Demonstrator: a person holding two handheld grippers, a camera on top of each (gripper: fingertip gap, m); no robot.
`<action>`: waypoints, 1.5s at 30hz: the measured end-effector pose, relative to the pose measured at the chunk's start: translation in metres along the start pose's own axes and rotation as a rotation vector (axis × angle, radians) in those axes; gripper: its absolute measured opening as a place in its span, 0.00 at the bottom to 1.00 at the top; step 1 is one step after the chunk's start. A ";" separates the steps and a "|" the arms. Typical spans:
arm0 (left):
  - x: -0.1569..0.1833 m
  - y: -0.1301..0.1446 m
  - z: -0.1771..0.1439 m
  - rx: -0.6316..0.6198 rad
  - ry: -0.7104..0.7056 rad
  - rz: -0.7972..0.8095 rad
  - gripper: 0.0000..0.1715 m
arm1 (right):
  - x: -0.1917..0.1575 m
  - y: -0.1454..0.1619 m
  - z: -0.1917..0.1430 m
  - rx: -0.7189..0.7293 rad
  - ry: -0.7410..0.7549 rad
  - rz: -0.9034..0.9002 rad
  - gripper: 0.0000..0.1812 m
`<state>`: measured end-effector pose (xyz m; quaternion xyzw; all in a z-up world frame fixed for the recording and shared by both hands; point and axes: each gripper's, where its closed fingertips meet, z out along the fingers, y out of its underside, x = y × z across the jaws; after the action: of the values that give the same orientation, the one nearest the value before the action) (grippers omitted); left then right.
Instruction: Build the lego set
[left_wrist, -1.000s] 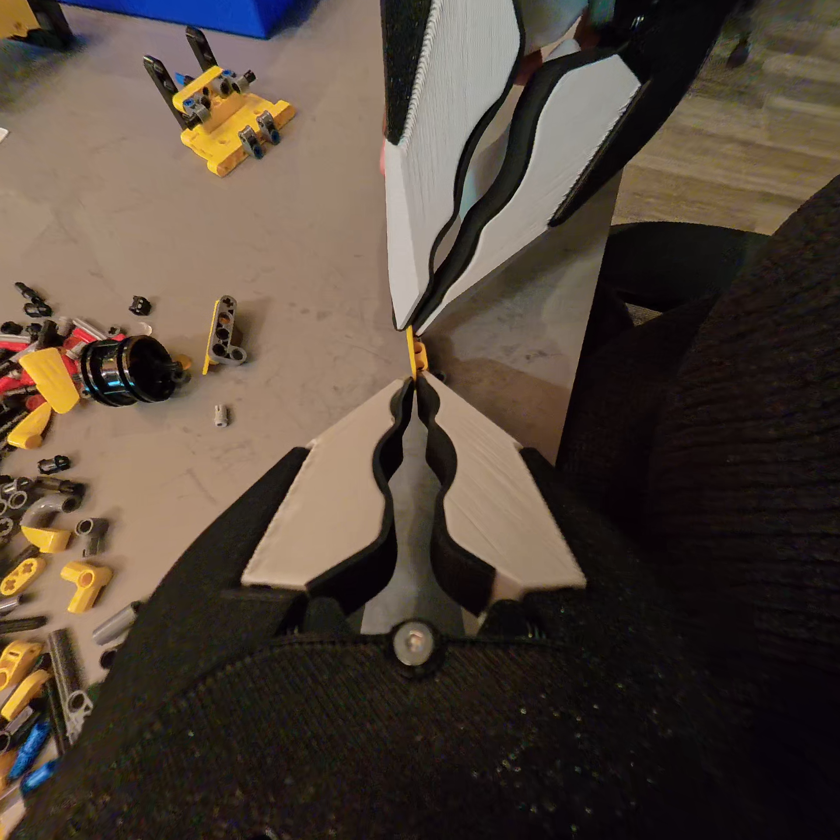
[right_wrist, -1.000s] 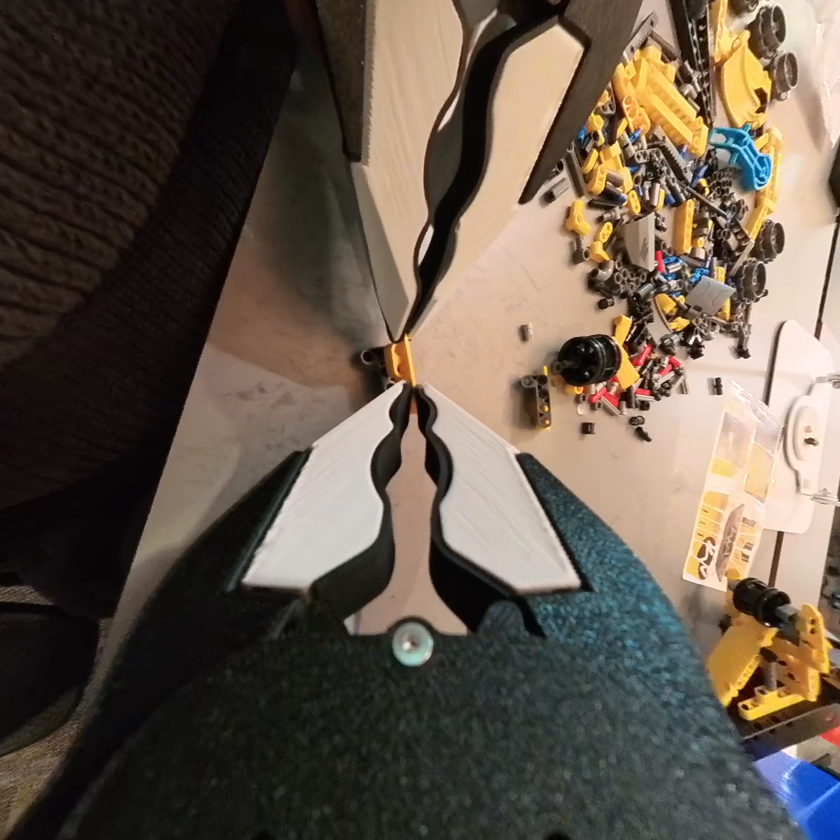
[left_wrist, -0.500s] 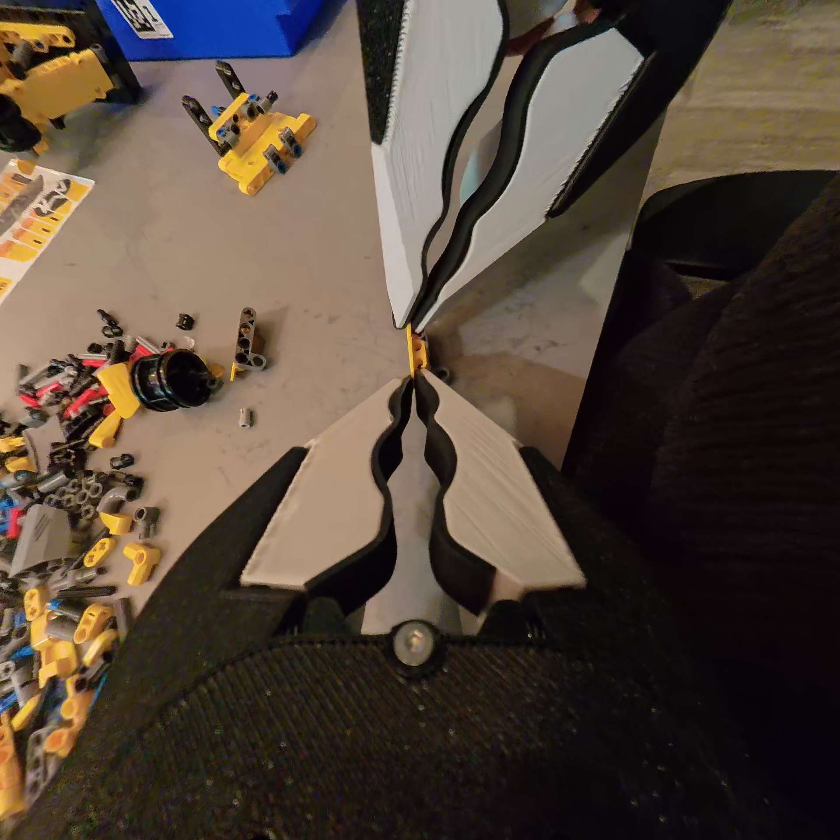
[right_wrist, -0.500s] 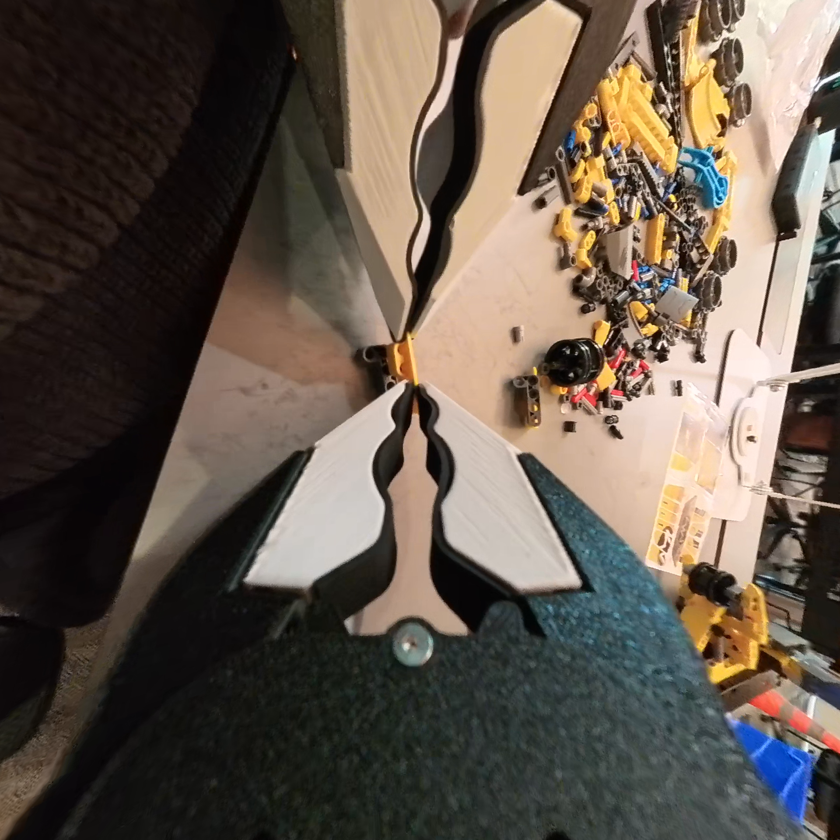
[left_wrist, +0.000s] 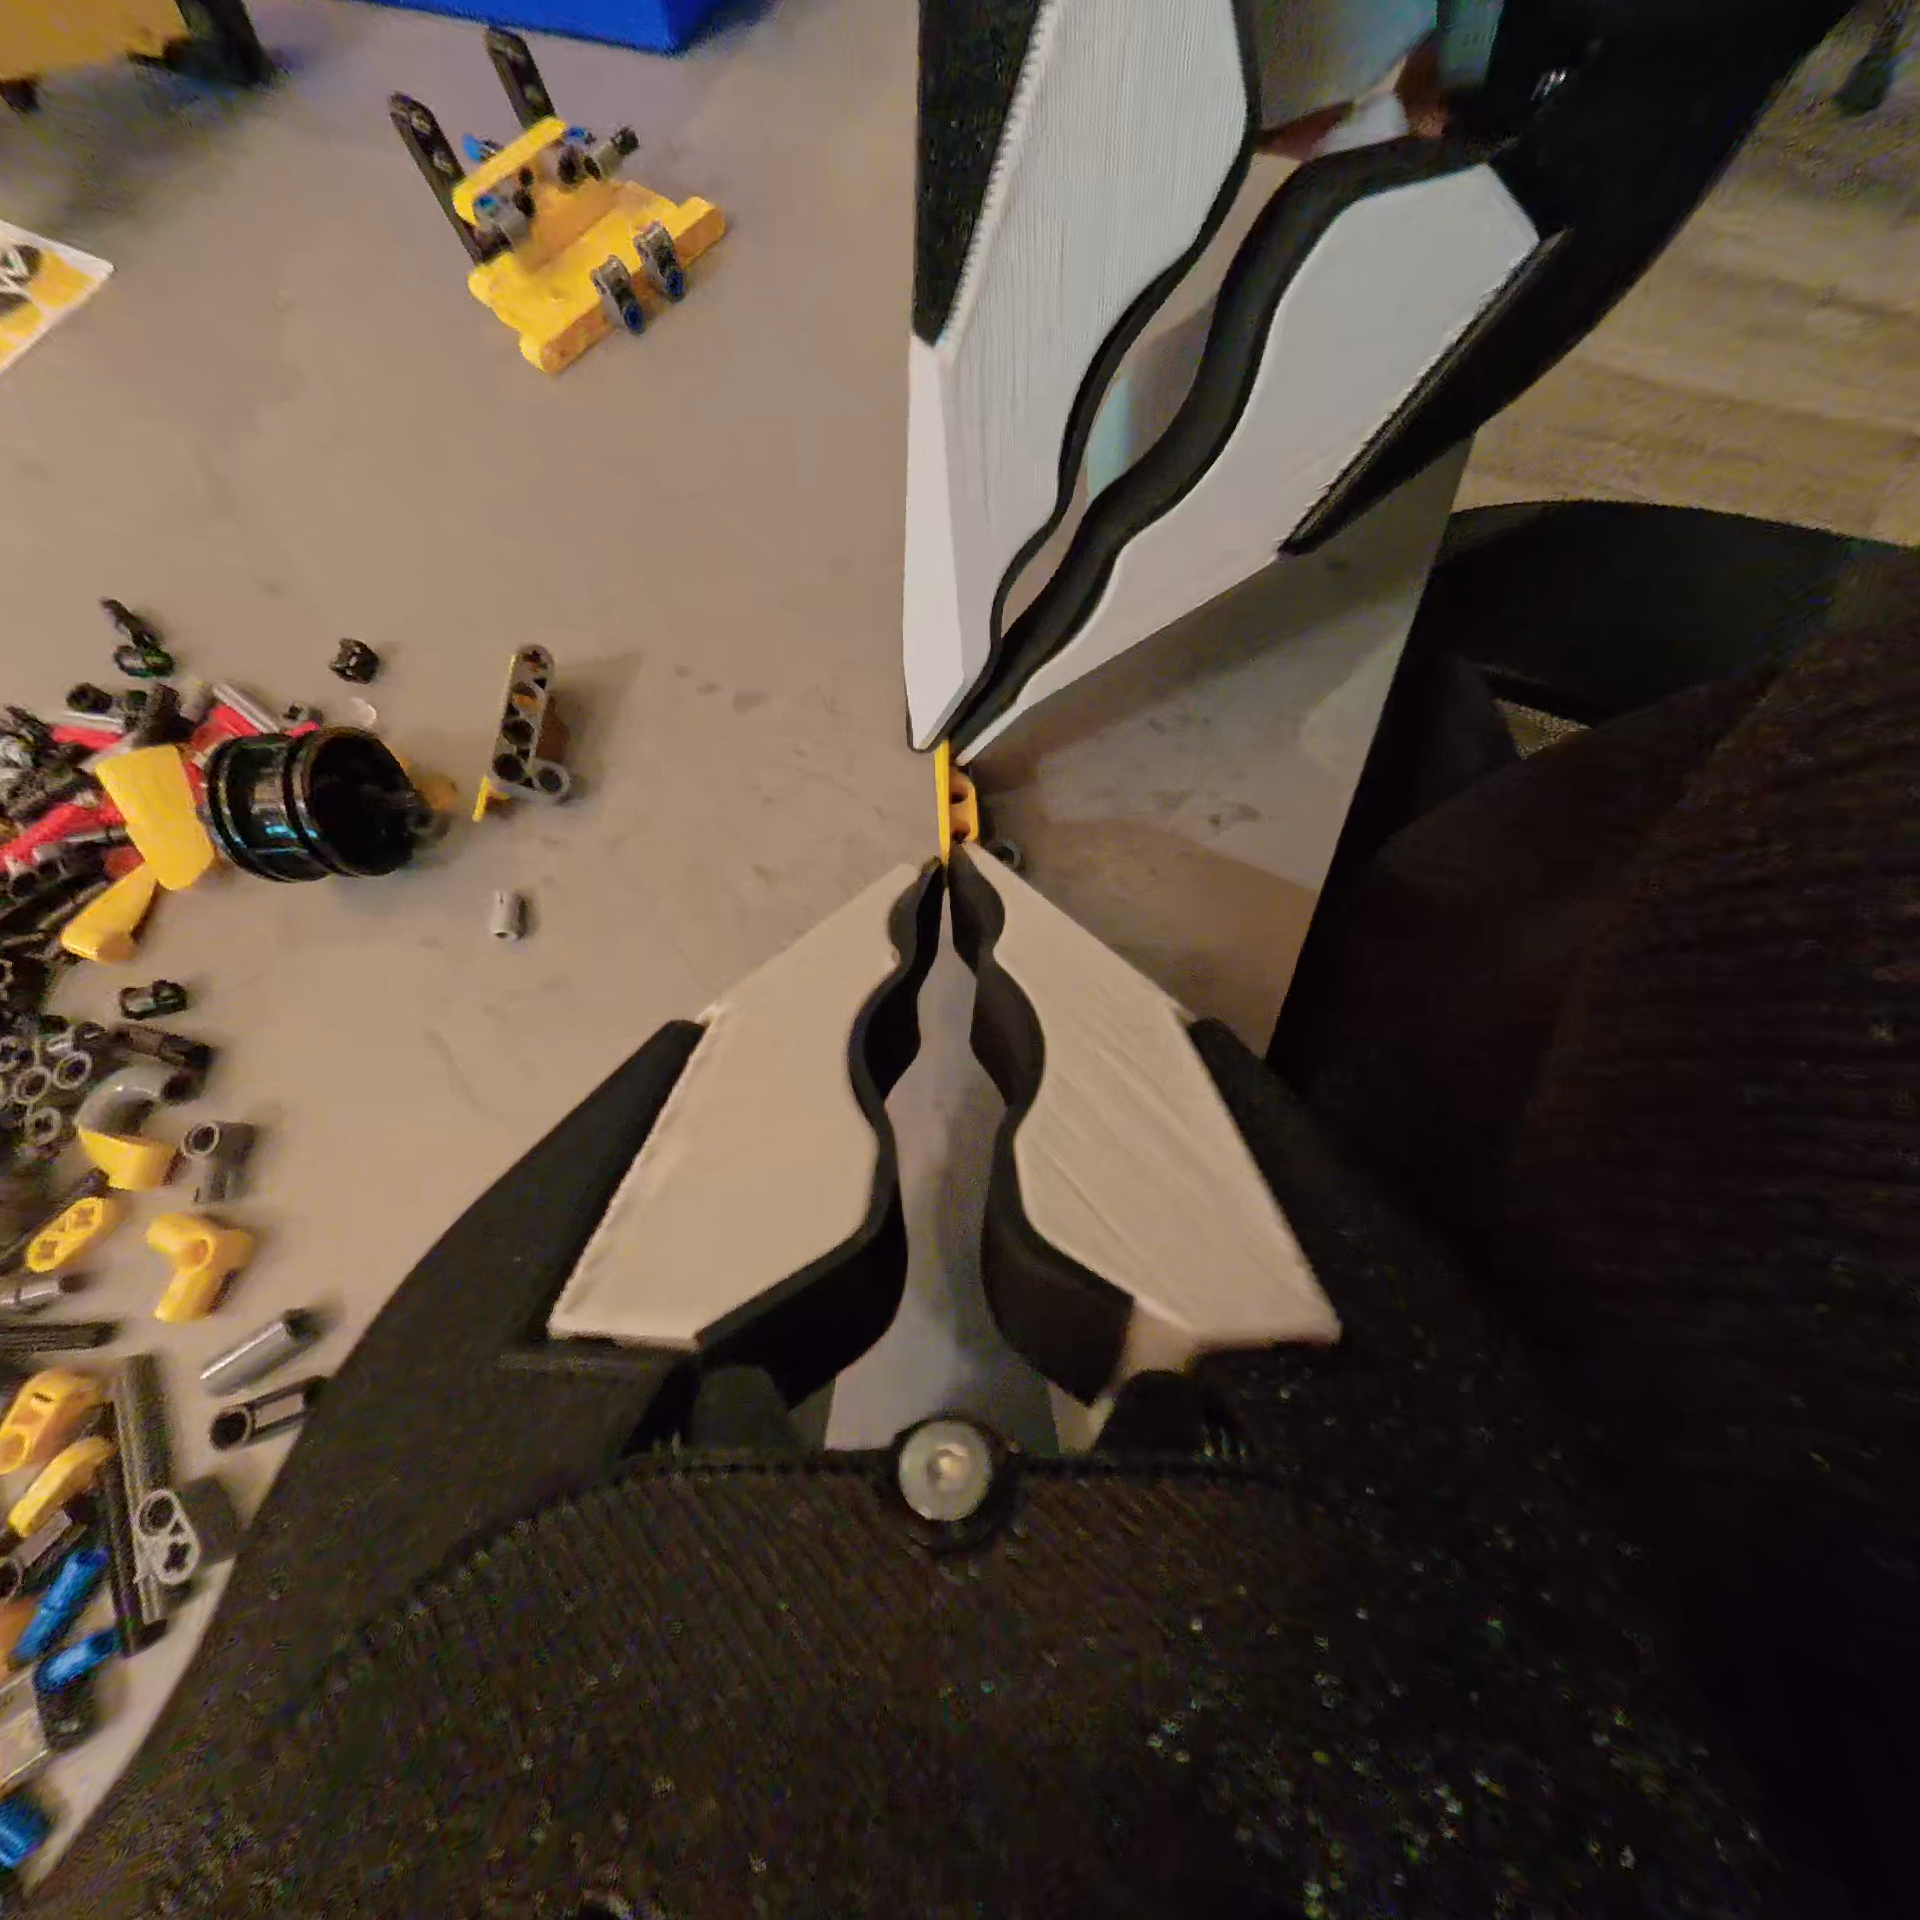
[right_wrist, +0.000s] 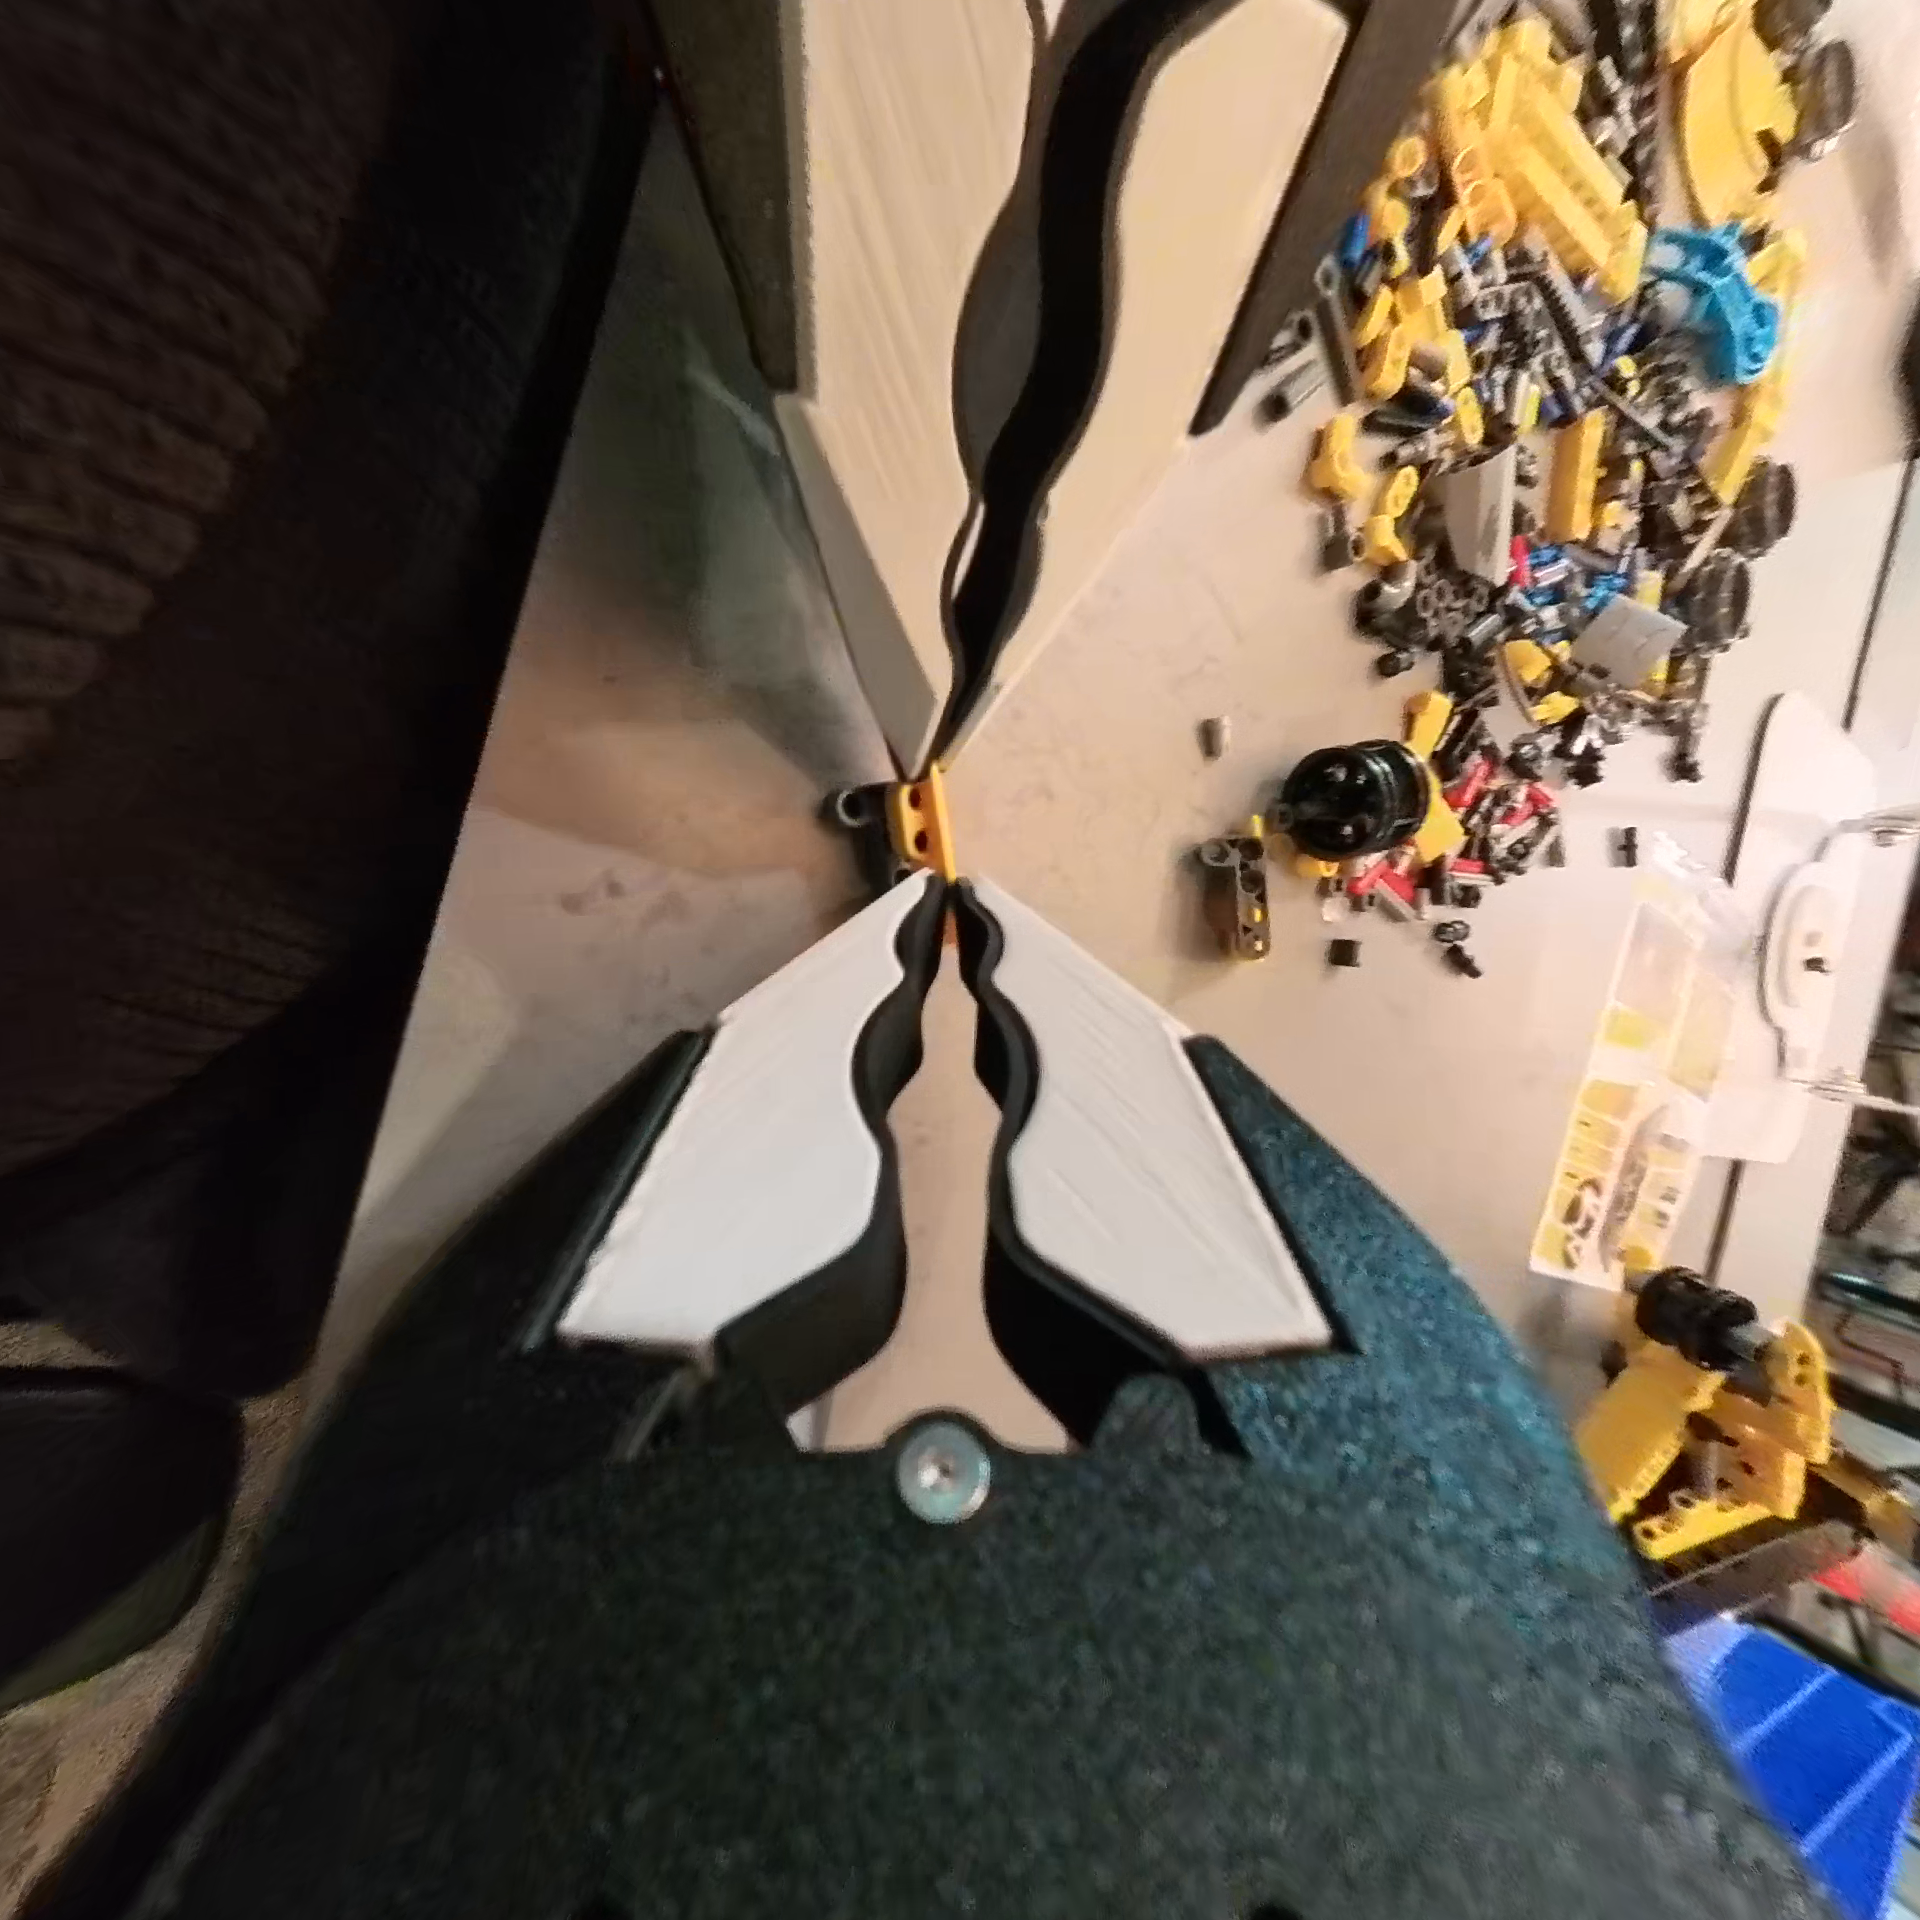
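Note:
A small yellow beam piece (left_wrist: 954, 808) with round holes is held above the grey table, pinched from both ends. My left gripper (left_wrist: 948, 871) is shut on its near end. My right gripper (left_wrist: 940, 743) comes in from the top of the left wrist view and is shut on its far end. In the right wrist view the same yellow piece (right_wrist: 923, 816) sits between my right gripper (right_wrist: 940, 883) at the bottom and my left gripper (right_wrist: 930, 764) at the top. A small black part (right_wrist: 854, 805) sticks out of its left side.
A heap of loose yellow, black, grey and blue parts (right_wrist: 1621, 416) lies on the grey table (left_wrist: 644, 520), with a black wheel (left_wrist: 312, 805). A small yellow assembly (left_wrist: 566, 244), a larger yellow model (right_wrist: 1704, 1423), an instruction sheet (right_wrist: 1631, 1122) and a blue box (right_wrist: 1829, 1725) lie around. A person's dark clothing (left_wrist: 1662, 1039) borders the table's edge. Less than 4 cm separates the two grippers' tips.
Both grippers stay shut on the yellow piece. The pair has shifted and turned a little over the table, so the background parts slide in both views.

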<state>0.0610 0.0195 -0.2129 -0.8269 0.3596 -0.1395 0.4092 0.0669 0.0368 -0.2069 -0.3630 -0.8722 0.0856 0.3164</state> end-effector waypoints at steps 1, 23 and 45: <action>0.000 0.001 0.001 -0.008 -0.002 -0.001 0.00 | -0.001 0.000 0.001 -0.012 -0.026 0.008 0.01; -0.007 0.004 0.001 -0.031 0.027 -0.094 0.01 | 0.003 0.001 0.005 -0.001 -0.049 0.104 0.01; -0.051 -0.005 0.000 0.008 0.062 -0.316 0.23 | 0.024 0.009 0.010 0.057 0.221 0.081 0.09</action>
<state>0.0270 0.0573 -0.2059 -0.8671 0.2367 -0.2288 0.3740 0.0531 0.0605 -0.2070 -0.3961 -0.8138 0.0826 0.4171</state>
